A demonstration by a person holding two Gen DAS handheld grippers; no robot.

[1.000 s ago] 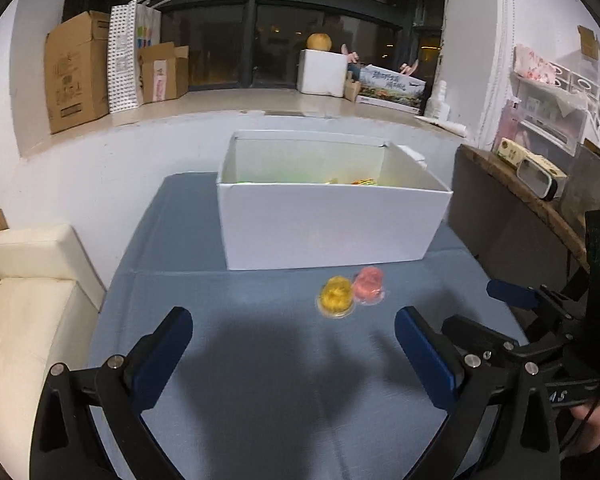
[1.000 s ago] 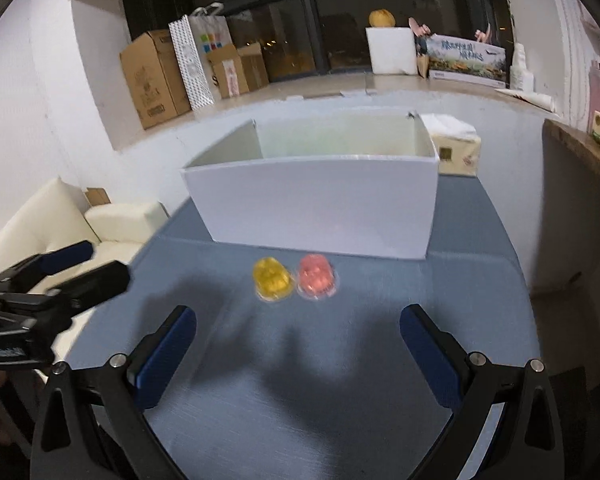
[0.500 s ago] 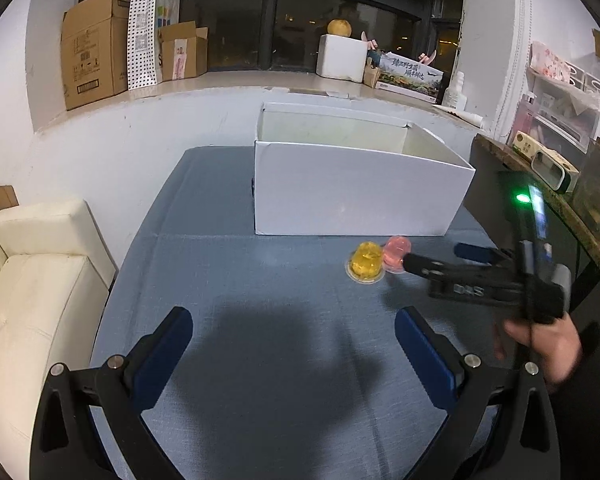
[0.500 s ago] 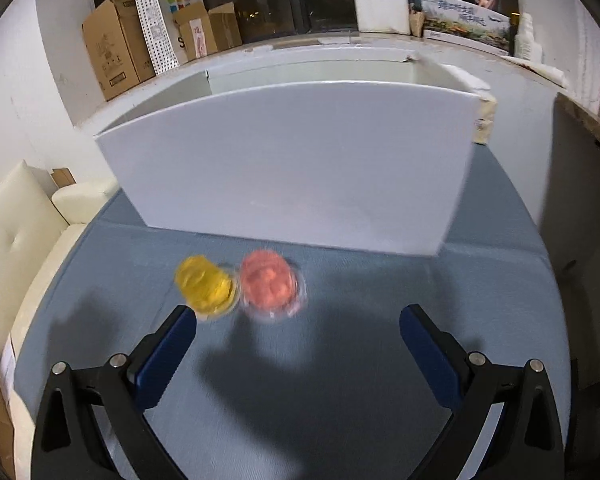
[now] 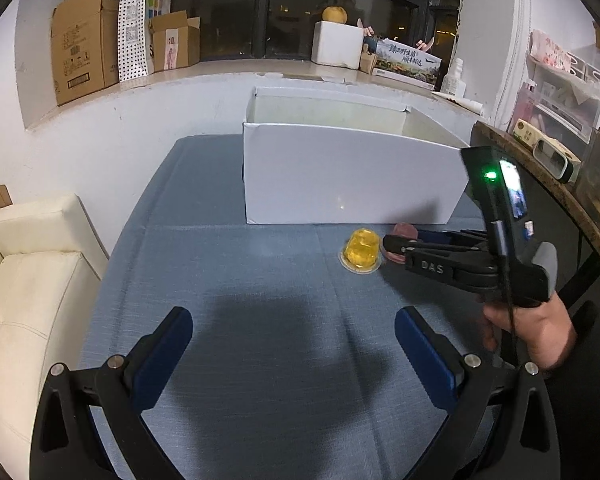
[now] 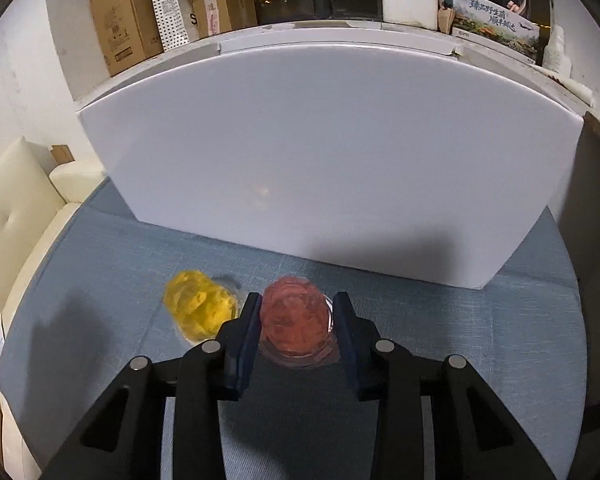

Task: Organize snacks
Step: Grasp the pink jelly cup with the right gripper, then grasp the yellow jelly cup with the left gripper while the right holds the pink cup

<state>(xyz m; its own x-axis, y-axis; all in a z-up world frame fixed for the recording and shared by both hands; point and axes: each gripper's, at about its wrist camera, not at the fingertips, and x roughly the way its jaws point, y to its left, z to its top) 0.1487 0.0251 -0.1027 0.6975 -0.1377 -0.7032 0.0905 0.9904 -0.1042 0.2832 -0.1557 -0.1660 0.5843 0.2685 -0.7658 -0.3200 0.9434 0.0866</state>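
Observation:
A pink jelly cup (image 6: pixel 295 314) and a yellow jelly cup (image 6: pixel 198 304) sit side by side on the blue tablecloth, just in front of a white open box (image 6: pixel 320 152). My right gripper (image 6: pixel 296 312) is shut on the pink cup, one finger on each side, low on the cloth. In the left wrist view the right gripper (image 5: pixel 396 242) reaches in from the right beside the yellow cup (image 5: pixel 362 249), and the pink cup (image 5: pixel 405 230) is mostly hidden behind it. My left gripper (image 5: pixel 294 340) is open and empty, held back above the cloth.
A cream sofa (image 5: pixel 24 280) stands left of the table. A wooden shelf (image 5: pixel 548 176) with small items runs along the right. Cardboard boxes (image 5: pixel 84 56) and a dotted bag sit on the window ledge behind the white box (image 5: pixel 352 172).
My right gripper moved forward and down to the pink cup and closed on it. My left gripper pulled back and stayed open. The cups did not move.

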